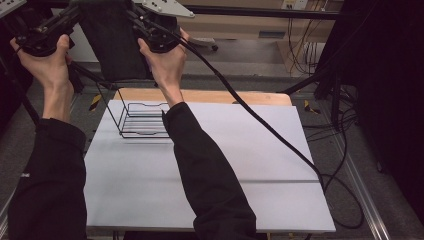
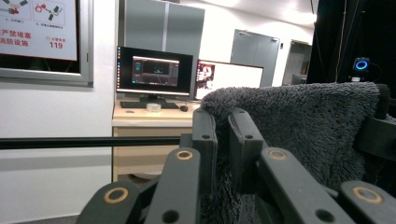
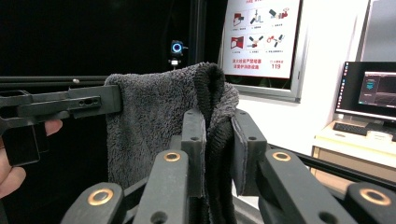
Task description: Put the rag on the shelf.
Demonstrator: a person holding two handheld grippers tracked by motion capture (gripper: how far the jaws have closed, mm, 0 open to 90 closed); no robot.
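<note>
A dark grey fluffy towel (image 1: 112,47) hangs stretched between my two grippers, held high over the far left of the table. My left gripper (image 1: 70,17) is shut on its left top corner, and in the left gripper view the jaws (image 2: 223,122) pinch the towel's edge (image 2: 303,126). My right gripper (image 1: 141,21) is shut on the other top corner. In the right gripper view that gripper (image 3: 217,122) clamps the towel's folded hem (image 3: 149,126), with the left gripper (image 3: 60,106) across from it.
A black wire rack (image 1: 141,120) stands at the back left of the white table (image 1: 210,165), below the towel. A thick cable (image 1: 260,120) trails from the right gripper across the table to the floor. A desk with monitors (image 2: 156,74) stands beyond.
</note>
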